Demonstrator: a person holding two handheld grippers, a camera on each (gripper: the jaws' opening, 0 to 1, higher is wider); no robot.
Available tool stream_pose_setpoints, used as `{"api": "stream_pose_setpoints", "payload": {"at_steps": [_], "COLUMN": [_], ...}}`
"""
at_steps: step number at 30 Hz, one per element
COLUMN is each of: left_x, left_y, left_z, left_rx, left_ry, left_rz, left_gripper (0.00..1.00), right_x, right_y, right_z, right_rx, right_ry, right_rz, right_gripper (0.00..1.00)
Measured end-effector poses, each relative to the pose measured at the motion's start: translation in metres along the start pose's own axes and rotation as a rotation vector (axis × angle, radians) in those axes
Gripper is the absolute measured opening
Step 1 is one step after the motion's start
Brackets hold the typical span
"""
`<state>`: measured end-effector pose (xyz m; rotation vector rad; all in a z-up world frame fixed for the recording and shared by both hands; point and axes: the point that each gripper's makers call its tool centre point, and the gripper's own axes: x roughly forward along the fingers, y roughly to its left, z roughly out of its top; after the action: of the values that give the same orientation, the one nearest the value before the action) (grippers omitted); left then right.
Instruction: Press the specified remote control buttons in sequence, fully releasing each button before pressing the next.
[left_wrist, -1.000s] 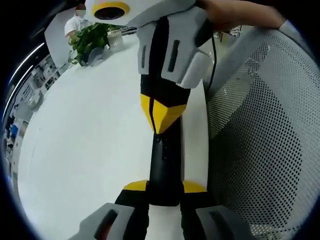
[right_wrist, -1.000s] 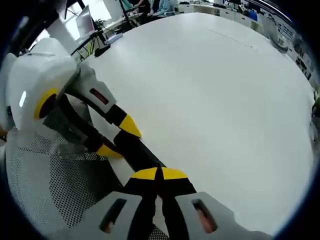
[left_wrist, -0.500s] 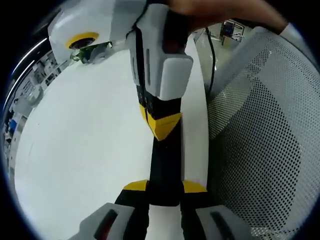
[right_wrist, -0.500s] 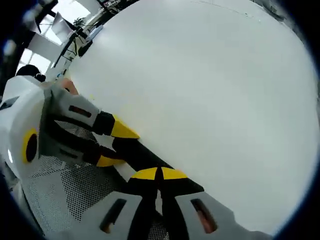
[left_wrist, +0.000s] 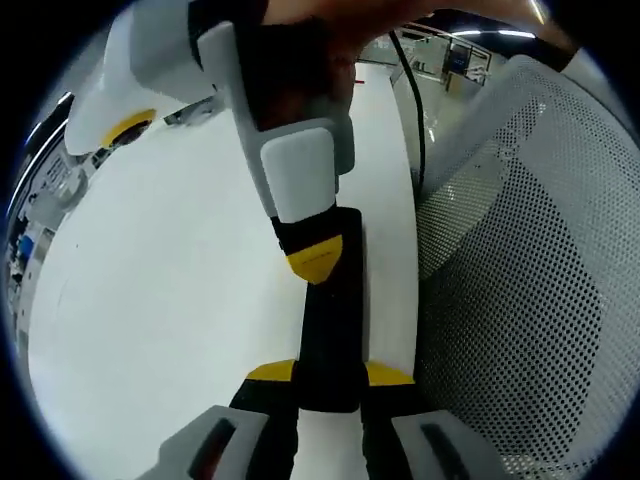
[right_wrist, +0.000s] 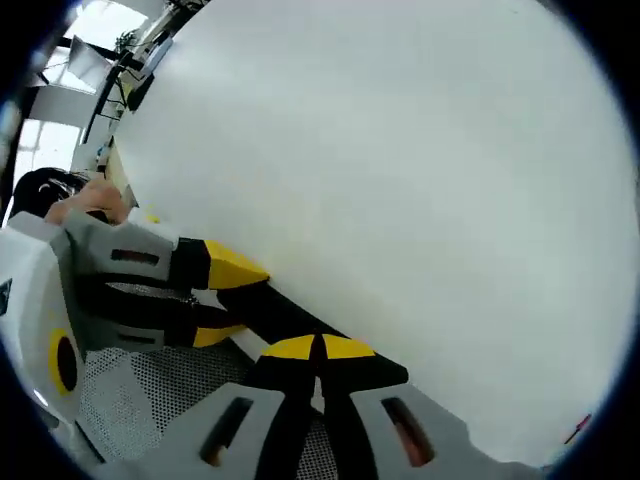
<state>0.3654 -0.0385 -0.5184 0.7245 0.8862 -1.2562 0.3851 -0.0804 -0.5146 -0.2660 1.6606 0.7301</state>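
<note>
We've got the remote (left_wrist: 330, 320), a long black bar, clamped at its near end between the yellow tips of the left gripper (left_wrist: 330, 375), hanging over the edge of the white table (left_wrist: 170, 300). The right gripper (left_wrist: 312, 258) comes in from 12 o'clock in the left gripper view, its tips closed together and pressed down on the remote's top face. In the right gripper view the right gripper (right_wrist: 320, 348) sits at 6 o'clock with the remote (right_wrist: 275, 315) running toward 9 o'clock into the left gripper (right_wrist: 215, 298).

What could bite us, we reckon: the buttons are hidden under the tip, so we can't tell which one is being hit, and a closed tip that wide could catch a neighbour. Pushing hard might also pivot the remote in the left grip. And the mesh chair back (left_wrist: 520, 280) is just beside it at 3 o'clock, so a drop lands off the table.

Count: one remote, two grippers, one table, one chair
</note>
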Motion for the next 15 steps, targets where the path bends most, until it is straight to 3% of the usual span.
{"api": "stream_pose_setpoints", "payload": {"at_steps": [3,8,11,15], "left_x": [0.0,0.0002,0.0005,0.0007], "left_y": [0.0003,0.0003,0.0,-0.0001], "left_z": [0.0,0.0,-0.0001,-0.0001], "left_rx": [-0.008,-0.009,-0.011,-0.011], "left_ry": [-0.002,-0.001,-0.002,-0.006], "left_rz": [0.0,0.002,0.006,0.009], "left_gripper": [0.22,0.22,0.22,0.22], "right_x": [0.0006,0.0007,0.0,-0.0009], "right_y": [0.0004,0.0006,-0.0001,-0.0005], "right_z": [-0.0004,-0.0006,-0.0016,-0.0017], "right_rx": [0.003,-0.062,-0.062,-0.086], "right_ry": [0.034,0.079,0.066,0.017], "right_rz": [-0.033,-0.113,-0.114,-0.065], "right_gripper": [0.0,0.0,0.0,0.0]}}
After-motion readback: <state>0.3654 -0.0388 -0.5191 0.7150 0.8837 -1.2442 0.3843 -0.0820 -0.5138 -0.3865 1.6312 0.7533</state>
